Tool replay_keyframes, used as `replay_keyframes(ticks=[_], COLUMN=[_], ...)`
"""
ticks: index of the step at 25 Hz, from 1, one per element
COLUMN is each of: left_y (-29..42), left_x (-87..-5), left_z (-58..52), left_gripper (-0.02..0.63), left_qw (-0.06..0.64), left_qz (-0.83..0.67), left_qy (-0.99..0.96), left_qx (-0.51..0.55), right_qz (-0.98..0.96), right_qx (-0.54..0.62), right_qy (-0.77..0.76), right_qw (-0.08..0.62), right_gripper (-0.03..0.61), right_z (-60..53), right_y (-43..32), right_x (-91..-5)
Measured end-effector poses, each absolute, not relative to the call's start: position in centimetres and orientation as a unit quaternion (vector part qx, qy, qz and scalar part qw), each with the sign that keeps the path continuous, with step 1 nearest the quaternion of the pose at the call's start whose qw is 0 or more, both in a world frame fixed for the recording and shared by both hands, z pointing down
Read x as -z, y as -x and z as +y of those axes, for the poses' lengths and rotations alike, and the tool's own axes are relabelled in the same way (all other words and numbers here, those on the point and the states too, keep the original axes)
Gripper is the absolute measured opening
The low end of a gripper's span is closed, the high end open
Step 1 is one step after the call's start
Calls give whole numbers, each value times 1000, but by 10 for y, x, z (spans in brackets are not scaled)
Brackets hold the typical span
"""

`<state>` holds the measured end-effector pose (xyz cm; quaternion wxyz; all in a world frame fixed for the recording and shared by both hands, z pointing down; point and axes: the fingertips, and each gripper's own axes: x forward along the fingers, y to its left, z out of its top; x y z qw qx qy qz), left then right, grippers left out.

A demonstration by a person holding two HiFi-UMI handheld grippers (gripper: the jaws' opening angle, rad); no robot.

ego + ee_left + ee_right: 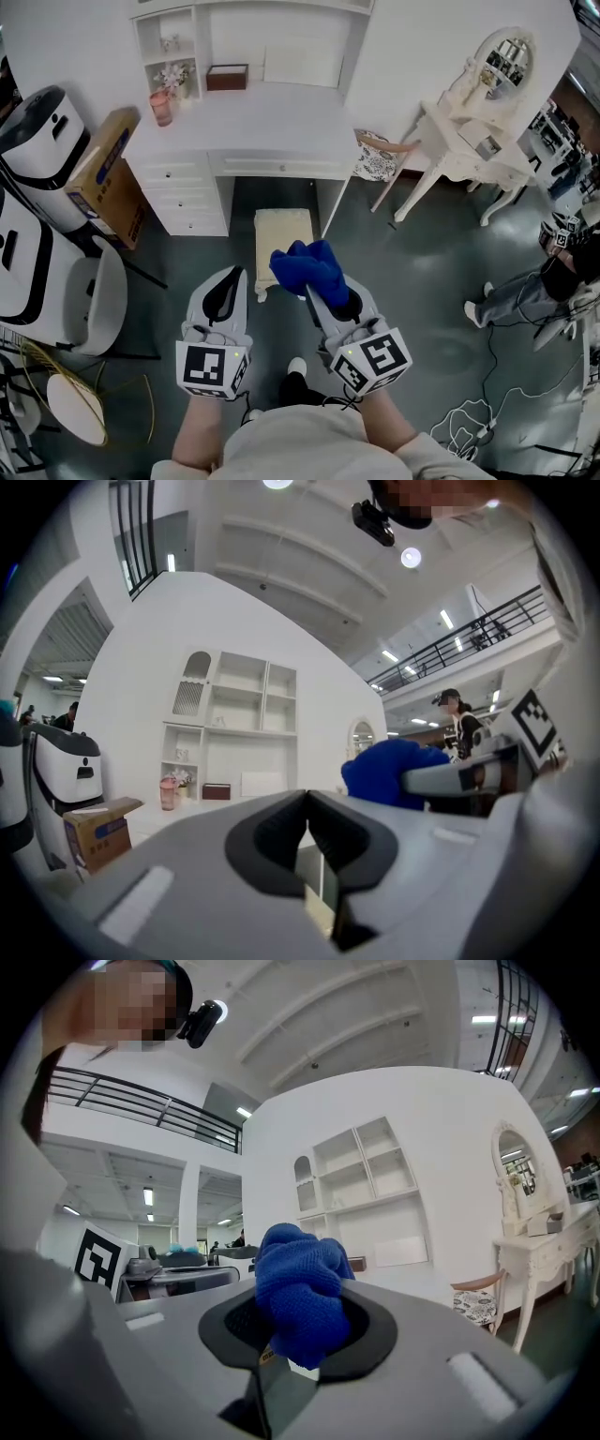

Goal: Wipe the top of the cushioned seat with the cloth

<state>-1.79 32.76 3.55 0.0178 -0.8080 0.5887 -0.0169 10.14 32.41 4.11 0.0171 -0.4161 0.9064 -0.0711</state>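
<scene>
The head view looks steeply down from above the person onto the left gripper (229,277), the right gripper (323,286) and the floor, with the white shelved desk (253,122) ahead. Each gripper view sits close behind its own jaws, tilted up toward the ceiling. Both face that desk, and the blue cloth (307,265) shows in all three views.

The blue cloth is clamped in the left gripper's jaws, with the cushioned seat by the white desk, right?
No: the blue cloth is clamped in the jaws of the right gripper, as the right gripper view shows; the left gripper is shut, empty. The rest holds.
</scene>
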Motion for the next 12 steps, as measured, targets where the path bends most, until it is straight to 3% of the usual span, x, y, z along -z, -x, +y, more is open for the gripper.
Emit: replay_keyframes(ticks=[12], left_y=[-12], left_x=[-34], left_z=[244], left_gripper=[0], left_qw=[22], left_qz=[604], left_qy=[796], left_qx=[25], right_qz=[916], right_qx=[90], right_qy=[390], right_qw=[17], right_gripper=[101], right_z=[234], right_y=[-128], right_x=[-50])
